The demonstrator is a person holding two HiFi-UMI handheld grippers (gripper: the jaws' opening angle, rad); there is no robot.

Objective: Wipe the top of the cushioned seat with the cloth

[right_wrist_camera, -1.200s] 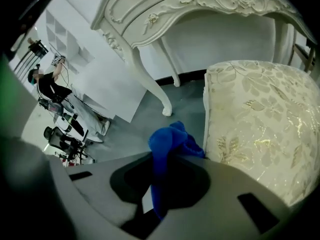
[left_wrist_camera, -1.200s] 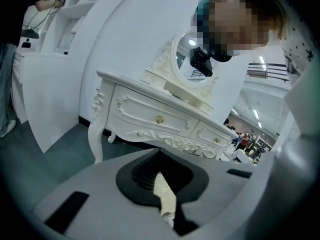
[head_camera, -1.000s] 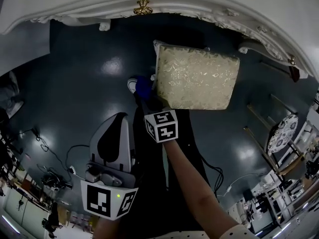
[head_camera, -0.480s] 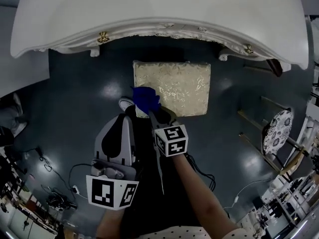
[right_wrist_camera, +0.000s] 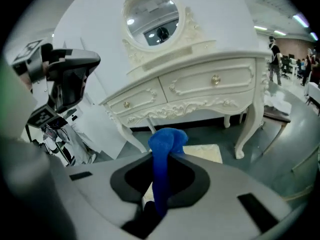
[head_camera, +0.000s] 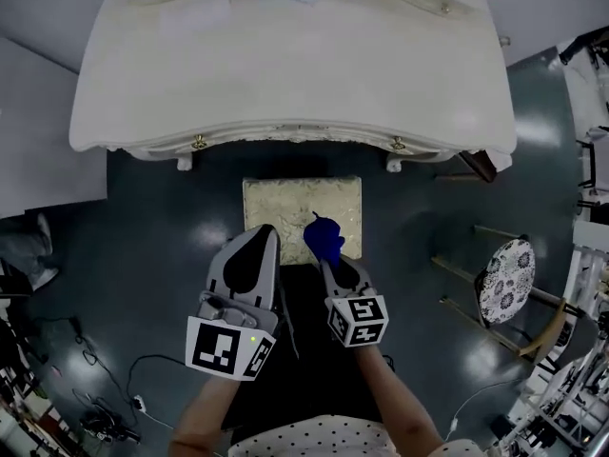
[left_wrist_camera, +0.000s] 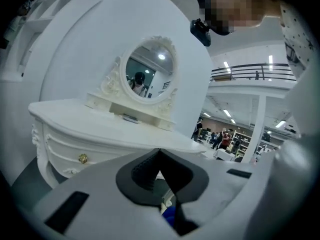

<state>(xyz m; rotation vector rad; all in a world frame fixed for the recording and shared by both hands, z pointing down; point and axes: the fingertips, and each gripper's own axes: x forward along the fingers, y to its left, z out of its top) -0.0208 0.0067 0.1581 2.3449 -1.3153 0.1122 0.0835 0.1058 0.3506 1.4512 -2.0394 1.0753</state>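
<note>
The cushioned seat (head_camera: 285, 203) is a cream, patterned square stool on the dark floor, in front of the white dressing table (head_camera: 285, 65). My right gripper (head_camera: 329, 259) is shut on a blue cloth (head_camera: 324, 238), which bunches up above the jaws over the seat's near right edge. In the right gripper view the blue cloth (right_wrist_camera: 166, 140) stands up between the jaws, with the seat (right_wrist_camera: 205, 153) low behind it. My left gripper (head_camera: 265, 231) hovers at the seat's near left edge. Its jaws meet at the tips with nothing held (left_wrist_camera: 159, 152).
The dressing table (right_wrist_camera: 200, 84) with its oval mirror (right_wrist_camera: 152, 21) stands just beyond the seat, its legs either side. A round patterned chair (head_camera: 504, 279) and wooden frames sit at the right. Cables (head_camera: 95, 407) lie on the floor at lower left.
The view has pulled back, so the seat looks smaller and centred. The right gripper and cloth went from the seat's left side to its near edge. The left gripper came forward beside it.
</note>
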